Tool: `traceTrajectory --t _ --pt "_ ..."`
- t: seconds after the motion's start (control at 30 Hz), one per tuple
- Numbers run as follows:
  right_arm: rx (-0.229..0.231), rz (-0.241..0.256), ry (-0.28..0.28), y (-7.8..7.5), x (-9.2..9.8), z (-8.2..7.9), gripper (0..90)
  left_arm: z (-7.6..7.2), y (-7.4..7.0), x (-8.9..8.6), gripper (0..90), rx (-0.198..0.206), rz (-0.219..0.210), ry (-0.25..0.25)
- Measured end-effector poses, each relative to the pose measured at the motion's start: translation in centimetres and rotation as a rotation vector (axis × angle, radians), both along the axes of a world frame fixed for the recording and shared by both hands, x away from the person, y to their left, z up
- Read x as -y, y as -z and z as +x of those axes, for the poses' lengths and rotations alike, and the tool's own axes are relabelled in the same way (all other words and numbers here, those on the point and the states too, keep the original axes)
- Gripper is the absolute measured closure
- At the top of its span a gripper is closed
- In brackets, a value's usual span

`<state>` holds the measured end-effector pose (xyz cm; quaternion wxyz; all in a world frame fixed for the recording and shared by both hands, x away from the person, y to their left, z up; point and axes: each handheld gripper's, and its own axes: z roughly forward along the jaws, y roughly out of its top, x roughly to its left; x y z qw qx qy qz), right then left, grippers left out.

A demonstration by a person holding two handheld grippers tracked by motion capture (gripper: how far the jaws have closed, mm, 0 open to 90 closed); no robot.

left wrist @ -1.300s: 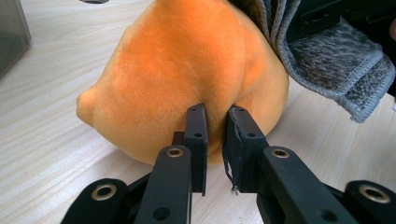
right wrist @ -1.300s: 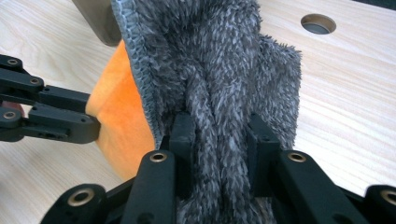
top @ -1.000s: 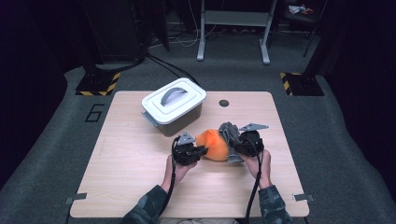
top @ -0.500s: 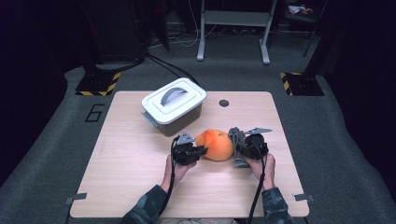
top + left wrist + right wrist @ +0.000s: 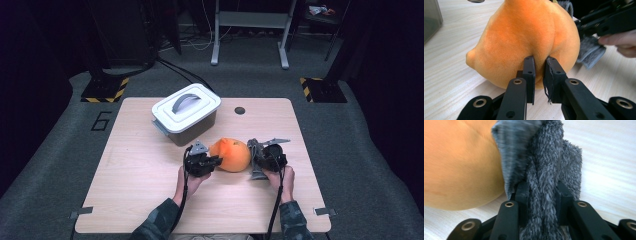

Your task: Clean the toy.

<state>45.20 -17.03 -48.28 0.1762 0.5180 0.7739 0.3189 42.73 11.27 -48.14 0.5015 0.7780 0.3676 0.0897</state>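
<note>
- Pinching a fold of the orange plush toy [image 5: 524, 42], the left gripper [image 5: 539, 62] has its two black jaws drawn close together on the soft fabric at the toy's near side.
- The toy rests on the wooden table [image 5: 140, 170], roughly at its middle, between the two grippers in the high view, with the left gripper [image 5: 202, 162] touching its left flank.
- The right gripper [image 5: 541, 188] is clamped on a fuzzy grey cloth [image 5: 544, 157], a thick bunch of it squeezed between the jaws.
- That cloth lies against the toy's right side; in the high view the right gripper [image 5: 267, 155] sits just beside the toy [image 5: 231, 154].
- A white lidded box with a grey handle [image 5: 186, 112] stands behind and to the left of the toy, apart from it.
- A small dark round hole [image 5: 240, 110] sits near the table's far edge.
</note>
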Motion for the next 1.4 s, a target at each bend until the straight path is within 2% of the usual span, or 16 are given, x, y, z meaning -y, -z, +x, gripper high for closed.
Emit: traceTrajectory --t 0.1,0.23,0.3,0.37,0.47,0.53,0.63,0.73,0.8,0.83,0.93,1.0,1.07,1.17,1.3,1.4 --pt "0.046 0.002 0.004 -1.6 0.2 -0.7 70.1 -0.1 0.1 0.0 79.0 0.005 -0.003 -0.001" --pt "0.134 0.002 -0.045 -4.7 -0.6 -1.9 70.0 0.0 0.1 -0.1 78.9 -0.002 -0.003 -0.002" --pt "0.154 0.009 -0.081 -5.8 -1.5 -2.4 69.9 0.0 0.0 -0.1 78.7 -0.001 -0.002 -0.005" --pt "0.155 0.003 -0.118 -6.3 -2.6 -2.5 69.8 0.0 0.0 -0.1 78.5 0.001 -0.001 -0.002" --pt "0.124 -0.020 -0.148 -5.8 -4.0 -2.0 69.8 0.0 0.0 -0.1 78.0 0.003 0.001 0.002" --pt "0.123 -0.046 -0.132 -5.2 -4.5 -1.7 69.9 0.0 0.1 -0.2 77.4 0.003 0.000 -0.004" --pt "0.120 -0.021 -0.128 -4.9 -4.5 -1.4 70.0 0.1 0.1 -0.4 76.3 -0.004 -0.004 0.000" --pt "0.117 -0.024 -0.134 -5.0 -4.4 -1.2 69.9 0.1 -0.1 -0.5 72.8 0.002 0.003 -0.002" --pt "0.104 -0.021 -0.122 -5.1 -4.5 -1.2 69.9 0.2 -0.1 -0.6 67.1 0.009 0.011 -0.010" --pt "0.120 -0.030 -0.139 -5.0 -4.3 -1.0 70.0 0.2 -0.1 -0.7 63.8 0.013 0.017 -0.004" --pt "0.117 -0.027 -0.135 -5.1 -4.2 -0.8 69.9 0.2 0.0 -0.8 51.9 0.033 0.059 -0.019" --pt "0.116 -0.021 -0.126 -5.0 -4.1 -0.8 69.9 0.3 0.3 -0.7 46.0 0.030 0.065 -0.021" --pt "0.120 -0.019 -0.144 -4.9 -3.8 -0.7 69.9 0.4 0.5 -0.7 42.7 0.028 0.083 -0.012" --pt "0.114 -0.009 -0.135 -4.9 -3.8 -0.6 69.9 0.6 0.9 -0.2 40.3 0.018 0.099 -0.009" --pt "0.111 -0.004 -0.125 -4.9 -3.9 -0.6 69.9 0.5 1.0 0.5 45.5 0.048 0.126 -0.018" --pt "0.121 -0.013 -0.133 -4.9 -3.7 -0.6 69.9 0.3 1.0 0.9 58.7 0.068 0.153 -0.035"
